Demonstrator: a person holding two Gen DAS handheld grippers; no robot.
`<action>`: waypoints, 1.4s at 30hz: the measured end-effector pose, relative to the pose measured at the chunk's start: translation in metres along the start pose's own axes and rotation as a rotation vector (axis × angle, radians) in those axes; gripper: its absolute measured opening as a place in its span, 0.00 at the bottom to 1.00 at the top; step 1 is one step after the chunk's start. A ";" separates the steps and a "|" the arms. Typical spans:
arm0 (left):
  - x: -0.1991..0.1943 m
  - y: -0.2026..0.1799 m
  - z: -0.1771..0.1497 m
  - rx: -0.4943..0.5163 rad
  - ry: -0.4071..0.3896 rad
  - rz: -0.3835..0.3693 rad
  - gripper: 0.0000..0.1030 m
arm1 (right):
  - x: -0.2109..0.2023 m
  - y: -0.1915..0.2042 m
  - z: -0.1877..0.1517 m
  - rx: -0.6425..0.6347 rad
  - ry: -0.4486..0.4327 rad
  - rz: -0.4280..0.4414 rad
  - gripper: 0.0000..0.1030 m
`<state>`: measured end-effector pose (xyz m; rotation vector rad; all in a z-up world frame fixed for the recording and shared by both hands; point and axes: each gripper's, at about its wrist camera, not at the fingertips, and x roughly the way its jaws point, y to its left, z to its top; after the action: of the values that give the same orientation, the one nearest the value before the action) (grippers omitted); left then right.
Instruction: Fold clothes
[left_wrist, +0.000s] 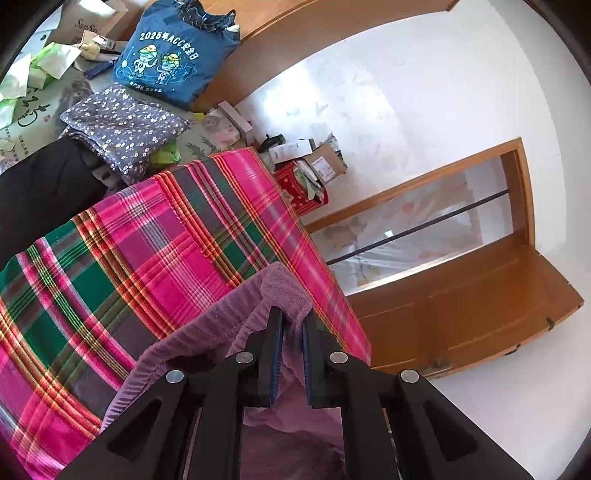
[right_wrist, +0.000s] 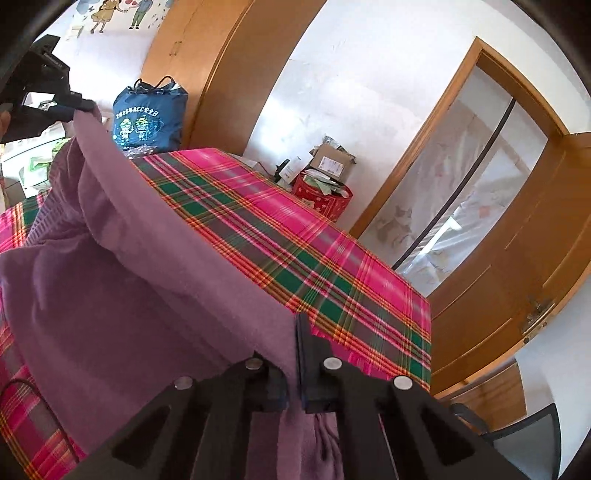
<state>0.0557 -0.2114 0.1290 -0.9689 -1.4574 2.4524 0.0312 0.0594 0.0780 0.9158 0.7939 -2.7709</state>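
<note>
Pink-and-green plaid cloth (right_wrist: 280, 229) covers our work surface, with white walls and wooden doors behind. We hold a purple garment (right_wrist: 140, 258) lifted above it, stretched lengthwise between us: our left gripper (left_wrist: 293, 320) pinches one fuzzy corner, our right gripper (right_wrist: 295, 332) clamps the opposite edge. Behind, a blue drawstring bag (left_wrist: 173, 51) reads "2025", with Chinese characters following; a paper bag (left_wrist: 88, 22) reads "SanSar".

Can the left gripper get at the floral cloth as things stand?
Probably not yet: the left gripper is shut on the purple garment, and the floral cloth lies beyond the plaid blanket.
</note>
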 end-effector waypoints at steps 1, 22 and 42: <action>0.001 0.000 0.001 0.000 0.000 0.003 0.10 | 0.002 -0.001 0.002 0.000 -0.001 -0.003 0.04; 0.066 0.014 0.053 -0.032 0.032 0.086 0.10 | 0.103 -0.020 0.068 -0.091 0.021 -0.061 0.04; 0.147 0.057 0.099 -0.060 0.097 0.221 0.11 | 0.222 0.003 0.090 -0.176 0.148 -0.045 0.04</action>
<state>-0.1058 -0.2542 0.0473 -1.3071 -1.4714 2.4794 -0.1953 0.0217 0.0082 1.0891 1.0740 -2.6404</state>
